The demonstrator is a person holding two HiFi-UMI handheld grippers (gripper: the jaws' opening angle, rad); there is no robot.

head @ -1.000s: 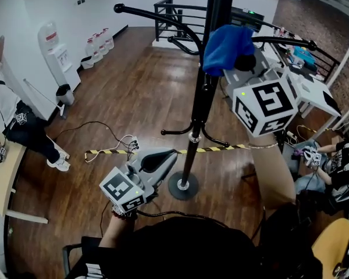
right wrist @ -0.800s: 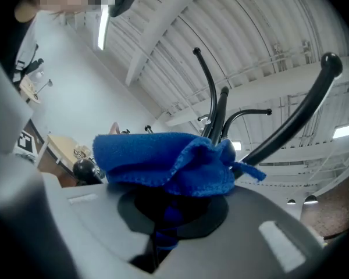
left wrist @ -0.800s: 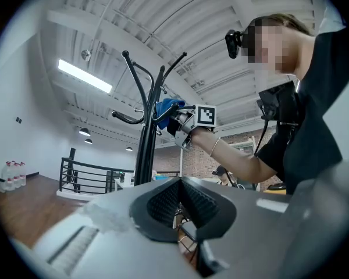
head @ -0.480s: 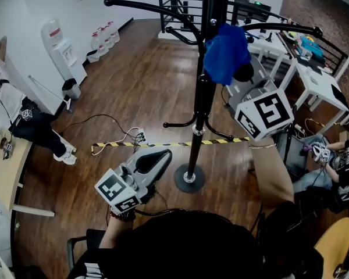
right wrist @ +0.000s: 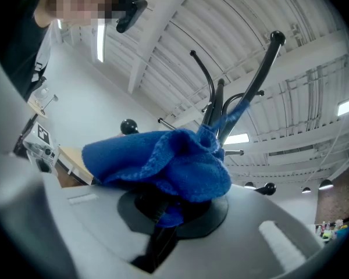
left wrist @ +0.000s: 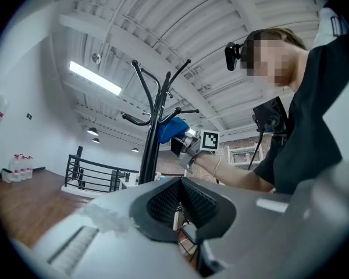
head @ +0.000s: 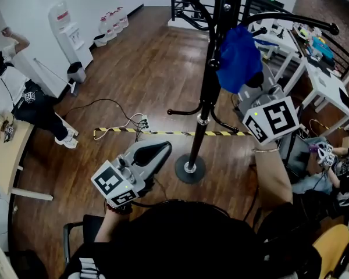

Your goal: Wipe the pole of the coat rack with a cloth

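Right gripper (right wrist: 161,207): jaws clamped on crumpled blue terry cloth (right wrist: 163,163).
Black metal coat-rack pole (head: 207,97): stood just beyond those jaws, against cloth.
Left gripper (left wrist: 179,206): jaws together, empty.

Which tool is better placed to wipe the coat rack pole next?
The right tool: it grips the blue cloth right beside the pole. The left tool is shut, empty and low.

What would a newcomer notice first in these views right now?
The bright blue cloth stands out first: it is clamped in the right gripper and held against the black coat rack pole, high up on it. Next comes the left gripper, shut and empty, low down to the left of the rack's round base.
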